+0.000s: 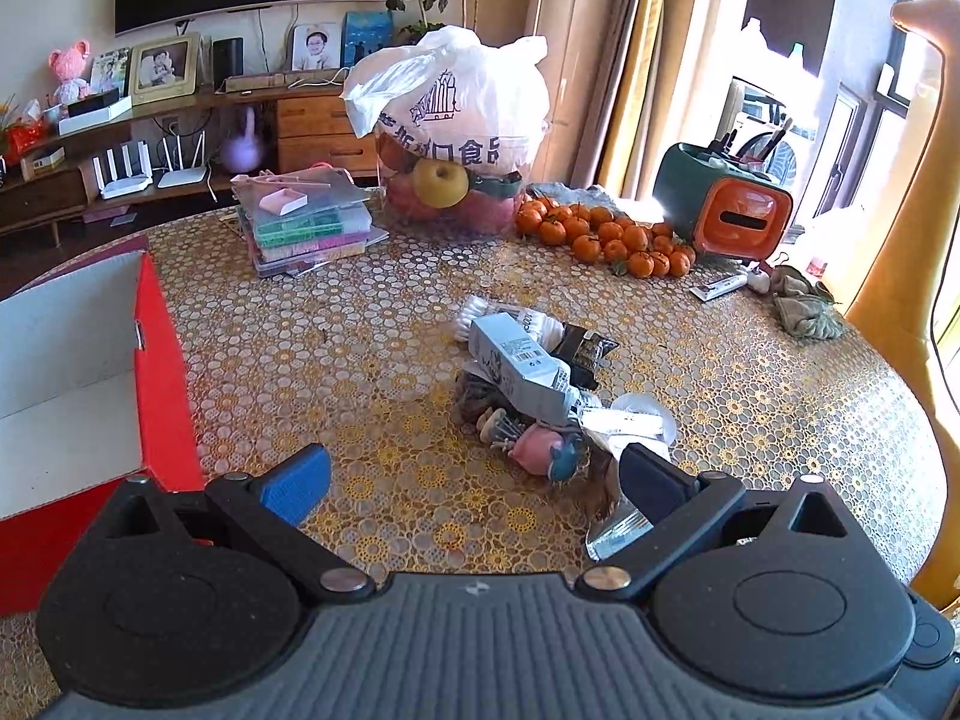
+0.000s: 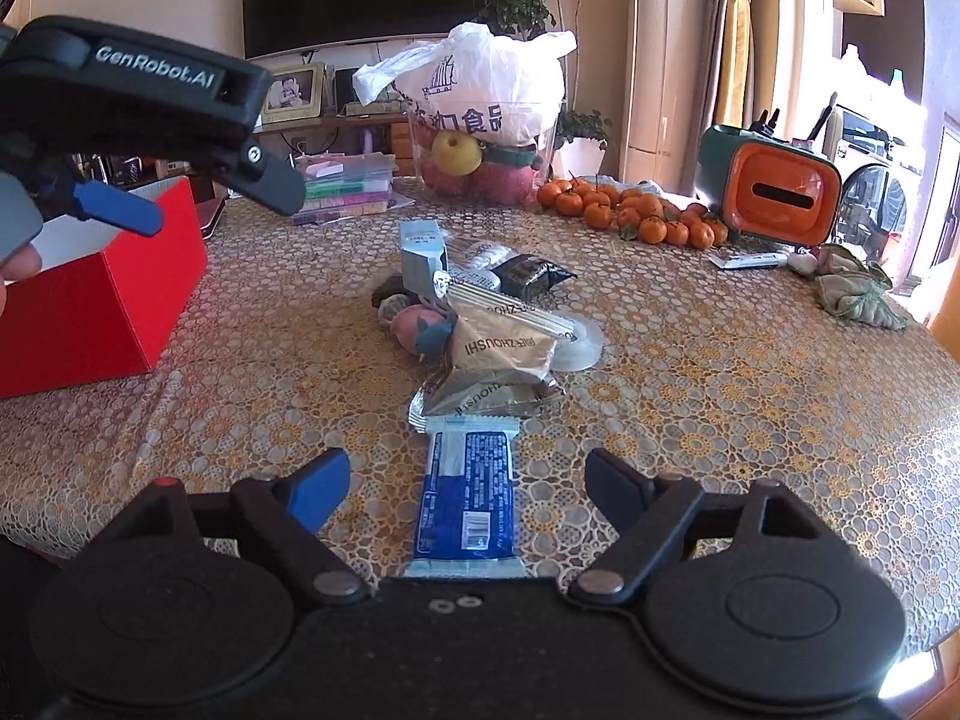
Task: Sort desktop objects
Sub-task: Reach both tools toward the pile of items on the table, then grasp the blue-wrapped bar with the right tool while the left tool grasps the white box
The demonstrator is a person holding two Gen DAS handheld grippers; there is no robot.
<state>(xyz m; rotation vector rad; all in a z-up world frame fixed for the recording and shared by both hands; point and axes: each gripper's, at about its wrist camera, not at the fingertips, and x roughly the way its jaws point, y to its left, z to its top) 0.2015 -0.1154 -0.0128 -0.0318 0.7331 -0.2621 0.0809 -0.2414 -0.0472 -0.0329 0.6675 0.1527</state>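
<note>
Living-room table [image 2: 750,396] under yellow floral lace cloth, TV and shelf behind. Landmark: open red cardboard box [image 2: 114,294] at table's left edge, presumably the sort bin.

Right gripper [image 2: 467,489]: jaws spread wide, nothing held, low over the cloth. Blue-and-white flat snack wrapper [image 2: 467,501] lying lengthwise between the 2 fingers, well right of the red box and nearer the camera. Looks like the current pick target.

Left gripper [image 1: 474,480]: also spread, empty. Seen from right wrist view hovering over the red box's near corner [image 2: 180,198].

Rest of the pile, all right of the red box and beyond the wrapper:
- 2 silver-beige foil sachets [image 2: 498,360], stacked, far one overlapping the near one, near one touching the wrapper's far end
- clear tape roll [image 2: 579,339], just beside sachets
- light-blue carton [image 2: 420,258], black foil packet [image 2: 528,276], pink-and-blue soft toy [image 2: 420,327]

For the grab:
- Wrapper flat and thin, so fingertips down to cloth contact before closing, else likely pinching air.
- Closing across the short width, mid-length, should buckle the film up into the pads.
- Far end touching the sachet: lift straight up 1st, then translate left to the box, to avoid dragging foil along.
- Lace cloth may snag; watch for cloth rising with the wrapper.
- Left gripper sits over the drop zone; worth clearing it before the carry.
</note>
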